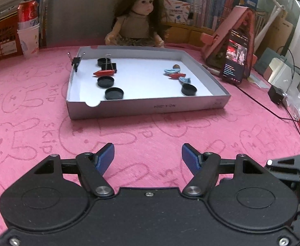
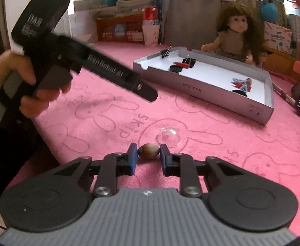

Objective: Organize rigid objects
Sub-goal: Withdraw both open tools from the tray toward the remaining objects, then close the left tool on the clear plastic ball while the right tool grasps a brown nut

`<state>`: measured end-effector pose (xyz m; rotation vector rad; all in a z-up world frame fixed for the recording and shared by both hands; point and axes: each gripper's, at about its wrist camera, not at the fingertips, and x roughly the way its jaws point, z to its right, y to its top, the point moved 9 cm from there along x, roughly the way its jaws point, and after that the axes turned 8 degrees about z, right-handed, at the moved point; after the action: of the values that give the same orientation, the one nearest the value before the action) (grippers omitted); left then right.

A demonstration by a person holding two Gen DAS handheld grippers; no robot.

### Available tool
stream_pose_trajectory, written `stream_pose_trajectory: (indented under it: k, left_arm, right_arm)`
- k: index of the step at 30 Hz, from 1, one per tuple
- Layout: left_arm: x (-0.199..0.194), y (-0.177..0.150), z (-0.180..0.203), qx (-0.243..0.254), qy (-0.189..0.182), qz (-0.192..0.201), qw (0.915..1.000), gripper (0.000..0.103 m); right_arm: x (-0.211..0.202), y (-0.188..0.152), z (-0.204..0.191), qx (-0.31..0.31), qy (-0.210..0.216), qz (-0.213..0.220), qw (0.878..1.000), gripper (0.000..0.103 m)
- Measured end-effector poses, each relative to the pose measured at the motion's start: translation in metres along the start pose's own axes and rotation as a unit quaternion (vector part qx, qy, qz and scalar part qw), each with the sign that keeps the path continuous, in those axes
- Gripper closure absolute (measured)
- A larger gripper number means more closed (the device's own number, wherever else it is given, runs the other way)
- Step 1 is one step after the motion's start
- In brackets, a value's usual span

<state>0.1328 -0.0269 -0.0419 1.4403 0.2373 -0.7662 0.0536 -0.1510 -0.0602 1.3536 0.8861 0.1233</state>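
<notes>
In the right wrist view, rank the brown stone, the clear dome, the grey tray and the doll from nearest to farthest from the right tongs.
1. Brown stone: between the pads of the right tongs, gripped.
2. Clear dome: on the pink cloth just beyond, slightly right.
3. Grey tray: farther back, right of centre.
4. Doll: seated behind the tray's far edge.
</notes>
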Motion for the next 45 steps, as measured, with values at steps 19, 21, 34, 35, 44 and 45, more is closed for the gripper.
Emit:
stream_pose_trajectory:
  k: [19, 21, 34, 35, 44, 45]
  left_arm:
    - [0.007, -0.032, 0.056, 0.034, 0.004, 0.03, 0.999, 0.033]
    - [0.007, -0.034, 0.06, 0.04, 0.008, 0.036, 0.9985, 0.033]
    - [0.004, -0.047, 0.075, 0.087, 0.027, 0.059, 0.994, 0.041]
    - [0.004, -0.047, 0.075, 0.088, 0.028, 0.06, 0.9939, 0.043]
    - [0.002, -0.05, 0.086, 0.101, 0.012, 0.064, 0.9928, 0.067]
    - [0.002, -0.05, 0.086, 0.098, 0.011, 0.063, 0.9931, 0.067]
  right_arm:
    - [-0.026, -0.009, 0.073, 0.053, -0.174, 0.034, 0.983, 0.075]
    - [-0.026, -0.01, 0.074, 0.054, -0.179, 0.036, 0.982, 0.075]
    - [-0.022, -0.015, 0.063, 0.049, -0.171, 0.04, 0.983, 0.074]
    - [-0.021, -0.015, 0.063, 0.05, -0.169, 0.04, 0.983, 0.074]
    - [-0.017, -0.012, 0.055, 0.045, -0.161, 0.042, 0.985, 0.074]
    - [-0.017, -0.012, 0.055, 0.044, -0.161, 0.042, 0.985, 0.074]
